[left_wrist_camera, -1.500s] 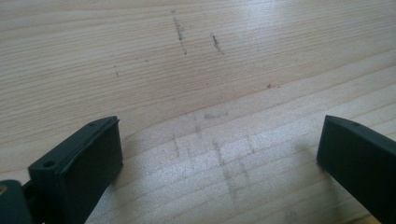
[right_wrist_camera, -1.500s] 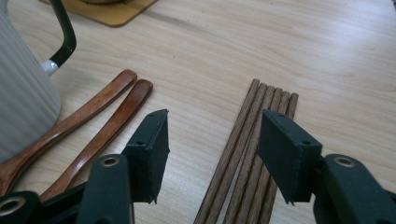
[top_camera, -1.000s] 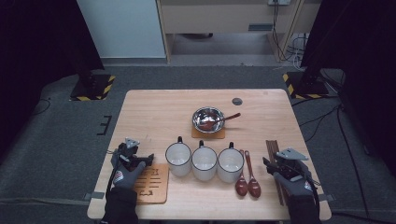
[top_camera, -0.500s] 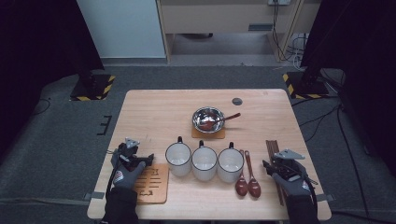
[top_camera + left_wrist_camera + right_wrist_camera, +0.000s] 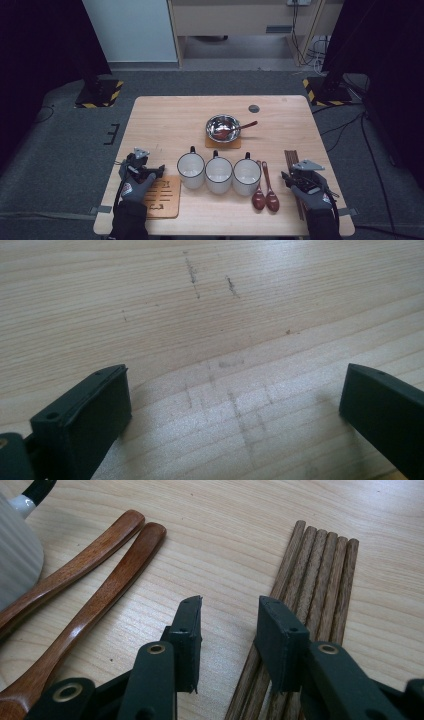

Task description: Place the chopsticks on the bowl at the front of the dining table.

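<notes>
Your right gripper (image 5: 227,630) has its jaws a little apart with nothing between them. Your left gripper (image 5: 235,405) has its jaws wide apart over the bare pale wooden table (image 5: 210,300). Nothing looks picked up yet, so I think the job is only starting. The bundle of dark brown wooden chopsticks (image 5: 320,575) lies flat, just under and ahead of the right jaw. They are thin, straight and packed side by side. Two shiny brown wooden spoons (image 5: 95,565) lie off to the left.
</notes>
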A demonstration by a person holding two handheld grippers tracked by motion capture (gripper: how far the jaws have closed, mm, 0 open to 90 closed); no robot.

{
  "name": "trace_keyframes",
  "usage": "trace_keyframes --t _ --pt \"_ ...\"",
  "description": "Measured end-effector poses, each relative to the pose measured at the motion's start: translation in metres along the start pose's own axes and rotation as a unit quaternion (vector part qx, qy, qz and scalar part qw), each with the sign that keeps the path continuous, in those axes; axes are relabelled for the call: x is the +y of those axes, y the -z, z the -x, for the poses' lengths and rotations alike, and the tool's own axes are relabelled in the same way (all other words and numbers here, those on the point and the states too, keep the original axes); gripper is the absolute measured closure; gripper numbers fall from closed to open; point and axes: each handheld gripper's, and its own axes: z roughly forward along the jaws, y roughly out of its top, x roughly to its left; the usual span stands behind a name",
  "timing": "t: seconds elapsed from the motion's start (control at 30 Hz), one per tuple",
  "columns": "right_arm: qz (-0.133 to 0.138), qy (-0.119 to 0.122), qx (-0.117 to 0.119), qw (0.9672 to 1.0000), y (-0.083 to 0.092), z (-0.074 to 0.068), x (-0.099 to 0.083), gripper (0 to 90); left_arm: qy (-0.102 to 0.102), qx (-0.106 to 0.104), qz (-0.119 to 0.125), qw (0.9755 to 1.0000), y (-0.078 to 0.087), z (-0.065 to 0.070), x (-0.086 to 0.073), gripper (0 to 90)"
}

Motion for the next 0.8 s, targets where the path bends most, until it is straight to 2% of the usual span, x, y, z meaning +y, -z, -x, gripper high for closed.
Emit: trace_keyframes --t 0.33,0.63,0.8 --pt "-0.001 -0.004 -0.006 1.0 0.0008 0.0027 -0.0004 63.0 0.0 0.0 0.0 1.0 0.0 0.0 0.0 0.0" --pt "-0.003 -0.001 0.007 1.0 -0.0015 -0.0019 0.0006 63.0 0.0 0.0 0.0 1.0 0.0 0.0 0.0 0.0" --pt "0.004 -0.008 -0.003 1.0 0.0016 0.0022 0.0008 62.0 0.0 0.0 0.0 1.0 0.0 0.0 0.0 0.0"
